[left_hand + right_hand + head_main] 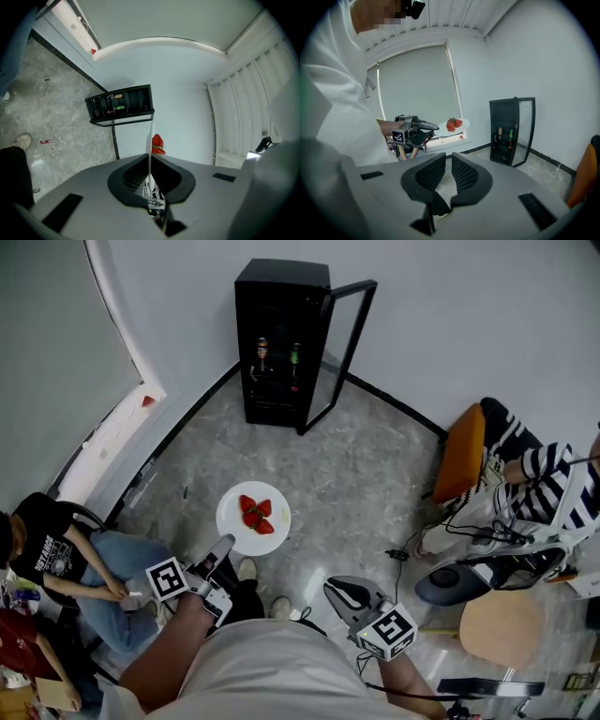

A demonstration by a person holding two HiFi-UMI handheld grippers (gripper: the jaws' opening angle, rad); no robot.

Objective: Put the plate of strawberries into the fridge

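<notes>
A white plate [236,505] carrying three strawberries [256,515] is held level above the grey floor. My left gripper [223,547] is shut on its near rim. In the left gripper view the plate [149,140] shows edge-on between the jaws, with the strawberries [157,144] just past them. The black fridge [281,343] stands against the far wall with its glass door [342,352] swung open. My right gripper [339,592] hangs lower right of the plate, jaws a narrow gap apart and empty. In its own view the right gripper [448,157] faces the plate [454,128] and the fridge [511,131].
Two bottles [277,354] stand on a fridge shelf. One person [56,559] sits at the left, another in a striped top [544,484] at the right. An orange chair [464,454], a wooden stool [502,629] and a cable [398,554] occupy the right floor.
</notes>
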